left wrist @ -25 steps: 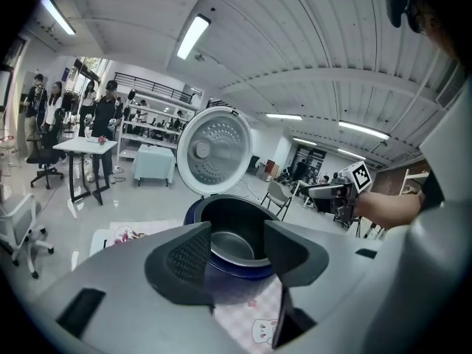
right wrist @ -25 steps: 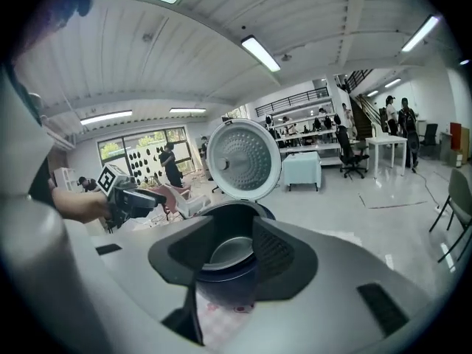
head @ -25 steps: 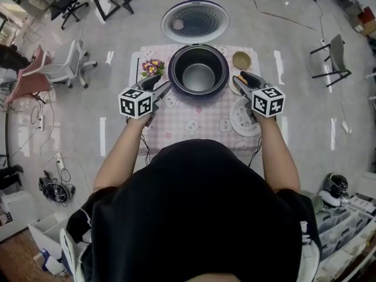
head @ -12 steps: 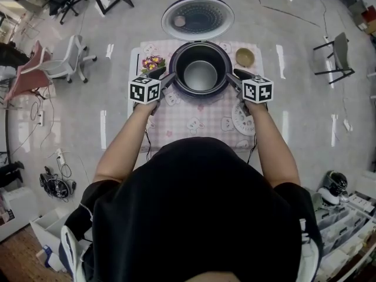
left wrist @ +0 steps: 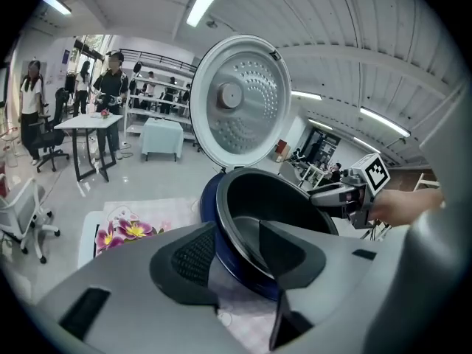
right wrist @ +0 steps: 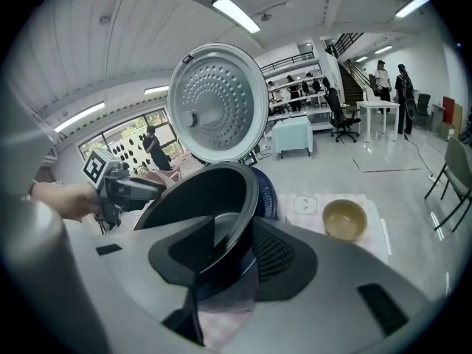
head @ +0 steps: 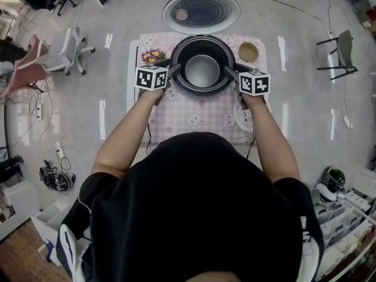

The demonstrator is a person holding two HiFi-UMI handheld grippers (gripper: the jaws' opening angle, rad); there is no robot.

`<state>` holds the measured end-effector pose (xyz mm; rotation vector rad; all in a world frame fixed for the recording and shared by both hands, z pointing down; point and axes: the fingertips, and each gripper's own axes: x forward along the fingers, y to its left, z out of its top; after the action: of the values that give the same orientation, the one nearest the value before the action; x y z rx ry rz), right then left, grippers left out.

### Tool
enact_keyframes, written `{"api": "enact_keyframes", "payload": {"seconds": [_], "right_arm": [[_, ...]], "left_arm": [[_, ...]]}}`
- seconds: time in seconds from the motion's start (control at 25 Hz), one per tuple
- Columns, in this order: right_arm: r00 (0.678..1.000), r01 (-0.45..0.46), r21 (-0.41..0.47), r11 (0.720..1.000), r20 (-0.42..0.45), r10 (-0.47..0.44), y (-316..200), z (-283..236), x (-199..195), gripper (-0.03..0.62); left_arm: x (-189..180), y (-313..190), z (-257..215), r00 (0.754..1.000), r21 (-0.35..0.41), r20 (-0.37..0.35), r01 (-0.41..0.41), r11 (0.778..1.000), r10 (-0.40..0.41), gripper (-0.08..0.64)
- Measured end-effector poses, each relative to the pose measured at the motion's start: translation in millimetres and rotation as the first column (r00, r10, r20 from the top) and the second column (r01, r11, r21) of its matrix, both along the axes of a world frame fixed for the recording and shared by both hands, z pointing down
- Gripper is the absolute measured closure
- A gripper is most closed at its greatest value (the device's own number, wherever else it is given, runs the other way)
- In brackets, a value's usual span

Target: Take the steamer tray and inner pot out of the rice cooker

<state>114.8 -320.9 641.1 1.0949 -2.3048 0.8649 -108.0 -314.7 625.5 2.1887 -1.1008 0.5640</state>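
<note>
At counter centre: rice cooker (head: 200, 91) stands on the pink checked cloth of the counter (head: 197, 113), with its lid (head: 201, 10) swung up and back.
Inner pot: inner pot (head: 201, 70) sits inside the cooker body; we see its pale bottom, nothing in it.
Tray: white perforated tray (head: 238, 121) lies flat on the cloth, outside the cooker, just beside our right forearm.
Left tongs: left tongs (left wrist: 237, 231) straddle the pot's left rim, one jaw inside the pot and one outside. The jaws have just been closing, but we see a gap at the outer pad, so there is no grip yet.
Right tongs: right tongs (right wrist: 234, 223) straddle the opposite rim the same way, part open, with the rim between the jaws and not clamped.
Nearby: small brown bowl (head: 248, 51) behind the right tongs; flowers (head: 153, 56) behind the left.
</note>
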Motion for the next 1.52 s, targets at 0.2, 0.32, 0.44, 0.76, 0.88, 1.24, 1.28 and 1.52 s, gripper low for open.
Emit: {"api": "enact_keyframes", "payload": {"seconds": [0.2,0.32,0.44,0.76,0.88,1.24,1.28,1.52], "right_arm": [[0.999,-0.038,-0.004,0.999,-0.009,0.038,-3.8,1.8,-2.3,0.447],[0.996,-0.081,-0.026,0.996,0.035,0.082,-6.7,-0.6,-2.4,0.464],[0.987,-0.132,-0.057,0.99,0.081,0.136,-9.0,-2.5,-0.9,0.475],[0.95,-0.192,-0.184,0.964,0.21,0.229,-9.5,-4.9,0.1,0.525],[0.939,-0.191,-0.196,0.962,0.249,0.237,-8.0,-9.4,0.4,0.537],[0.921,-0.168,-0.138,0.976,0.331,0.205,-6.1,-62.5,-1.4,0.538],[0.92,-0.169,-0.131,0.977,0.336,0.204,-5.5,-67.5,-0.8,0.538],[0.909,-0.174,-0.089,0.981,0.368,0.194,0.8,-95.6,5.7,0.546]], "left_arm": [[-2.9,-2.4,3.2,0.999,-0.012,-0.009,0.04,0.999,-0.04,0.382],[-3.8,-3.4,4.3,0.997,-0.045,-0.04,0.065,0.997,-0.067,0.41],[6.1,-5.7,4.1,0.988,-0.079,-0.122,0.081,0.994,-0.09,0.431],[1.1,-10.6,1.5,0.945,-0.171,-0.253,0.166,0.971,-0.207,0.437],[-2.8,-8.4,1.4,0.935,-0.176,-0.27,0.186,0.967,-0.229,0.462],[-9.7,-8.1,-32.0,0.906,-0.14,-0.334,0.224,0.965,-0.259,0.511],[-9.4,-8.3,-37.7,0.902,-0.133,-0.345,0.226,0.965,-0.259,0.512],[-5.5,-4.1,-73.4,0.89,-0.078,-0.387,0.23,0.97,-0.242,0.515]]}}
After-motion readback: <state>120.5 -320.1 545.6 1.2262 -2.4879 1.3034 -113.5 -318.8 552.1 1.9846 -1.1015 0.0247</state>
